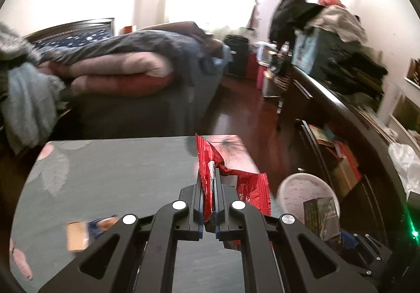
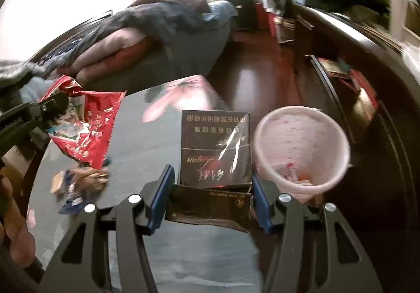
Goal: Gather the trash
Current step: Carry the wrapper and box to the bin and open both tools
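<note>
From the left wrist, the left gripper [image 1: 208, 182] is clamped tight on a crinkled red foil snack wrapper [image 1: 233, 182], held above the grey-green floral tabletop [image 1: 118, 161]; the pale pink plastic waste bin [image 1: 307, 188] sits just past the tabletop's right edge. Best to keep the pinch firm until the wrapper hangs over the rim.

From the right wrist, the right gripper [image 2: 210, 188] grips a dark cardboard cigarette box [image 2: 215, 146] by its sides, close beside the bin (already holding scraps). Move fully over the opening before releasing.
</note>
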Motion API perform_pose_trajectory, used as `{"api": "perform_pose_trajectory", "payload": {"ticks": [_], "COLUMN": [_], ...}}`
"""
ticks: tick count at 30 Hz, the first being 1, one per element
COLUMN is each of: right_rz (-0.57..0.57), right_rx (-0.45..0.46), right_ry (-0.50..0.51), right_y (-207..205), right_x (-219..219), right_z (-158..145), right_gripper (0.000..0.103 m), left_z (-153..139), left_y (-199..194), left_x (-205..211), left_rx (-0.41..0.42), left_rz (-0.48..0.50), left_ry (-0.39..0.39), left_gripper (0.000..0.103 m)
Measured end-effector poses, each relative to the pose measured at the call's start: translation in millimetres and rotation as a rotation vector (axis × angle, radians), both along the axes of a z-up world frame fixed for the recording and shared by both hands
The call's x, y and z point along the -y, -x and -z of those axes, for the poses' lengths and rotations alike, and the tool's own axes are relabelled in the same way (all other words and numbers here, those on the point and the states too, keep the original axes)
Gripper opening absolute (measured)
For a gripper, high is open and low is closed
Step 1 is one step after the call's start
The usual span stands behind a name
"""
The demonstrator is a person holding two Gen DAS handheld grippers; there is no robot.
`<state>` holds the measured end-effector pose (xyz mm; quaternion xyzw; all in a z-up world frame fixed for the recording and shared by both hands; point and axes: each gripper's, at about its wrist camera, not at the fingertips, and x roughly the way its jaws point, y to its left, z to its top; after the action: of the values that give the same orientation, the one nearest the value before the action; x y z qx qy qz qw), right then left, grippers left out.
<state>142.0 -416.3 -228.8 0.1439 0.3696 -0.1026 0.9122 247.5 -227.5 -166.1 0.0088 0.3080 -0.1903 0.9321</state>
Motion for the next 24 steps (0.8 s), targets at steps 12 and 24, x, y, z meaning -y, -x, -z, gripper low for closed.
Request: {"api": "perform_pose_trajectory", "payload": {"ticks": [12, 24], "right_rz": [0.22, 0.306], "right_rx": [-0.02, -0.066], "right_ry": [-0.002, 0.035], "right_y": [22, 5], "right_x": [101, 160], "right_z": [20, 55], "right_gripper": [0.056, 0.056], "left_z": [13, 50], "left_y": [-9, -32], "left_x": [113, 208], "left_rx": [-0.029, -0.053], "left_rz": [0.229, 0.316], "left_ry": [-0.004, -0.065], "left_gripper": [0.006, 0.007]}}
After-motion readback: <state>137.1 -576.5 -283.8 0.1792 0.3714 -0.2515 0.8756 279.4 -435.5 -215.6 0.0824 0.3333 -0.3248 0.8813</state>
